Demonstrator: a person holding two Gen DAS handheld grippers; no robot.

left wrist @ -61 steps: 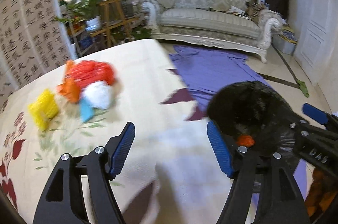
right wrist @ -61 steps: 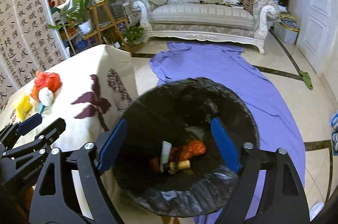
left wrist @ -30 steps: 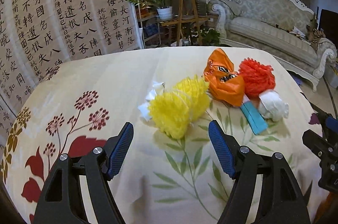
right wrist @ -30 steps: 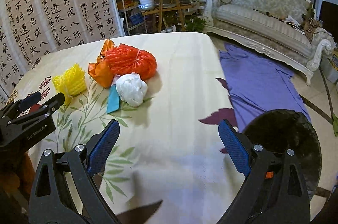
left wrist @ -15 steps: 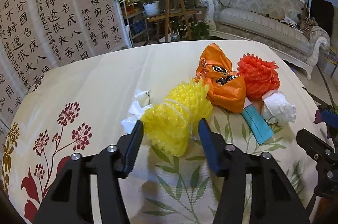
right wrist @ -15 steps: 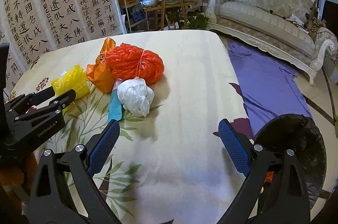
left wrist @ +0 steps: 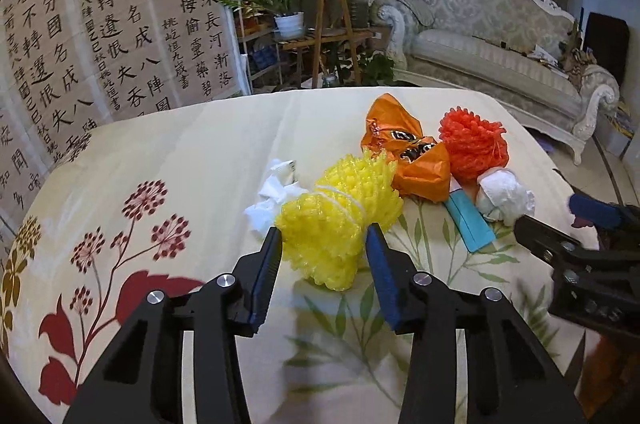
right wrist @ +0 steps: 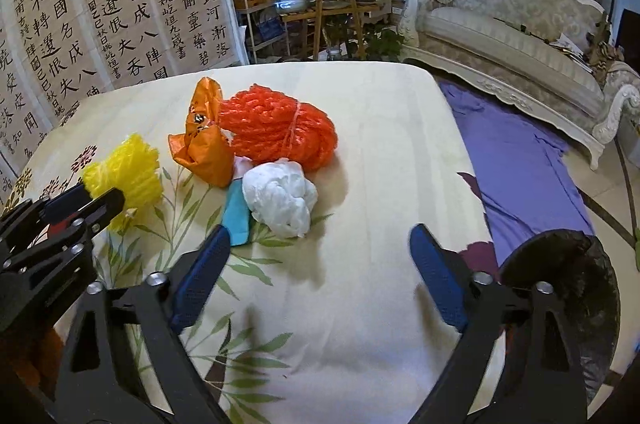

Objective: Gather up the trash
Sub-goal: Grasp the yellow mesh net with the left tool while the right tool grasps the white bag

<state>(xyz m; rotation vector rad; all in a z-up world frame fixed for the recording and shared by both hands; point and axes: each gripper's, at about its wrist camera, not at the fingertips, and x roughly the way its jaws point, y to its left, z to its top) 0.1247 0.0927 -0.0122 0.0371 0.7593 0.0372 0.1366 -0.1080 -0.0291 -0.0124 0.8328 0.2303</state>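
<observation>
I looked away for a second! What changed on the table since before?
The left hand-held gripper came in around the yellow foam net, its jaws closing on it. The right hand-held gripper is closing too, with nothing between its jaws. The other trash stayed put.

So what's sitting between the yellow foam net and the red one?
A crumpled orange wrapper lies between the yellow net and the red net, touching both. The left wrist view shows it best.

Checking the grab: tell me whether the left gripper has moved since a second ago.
Yes. The left gripper has come forward over the tablecloth onto the yellow net, jaws closing around it.
</observation>
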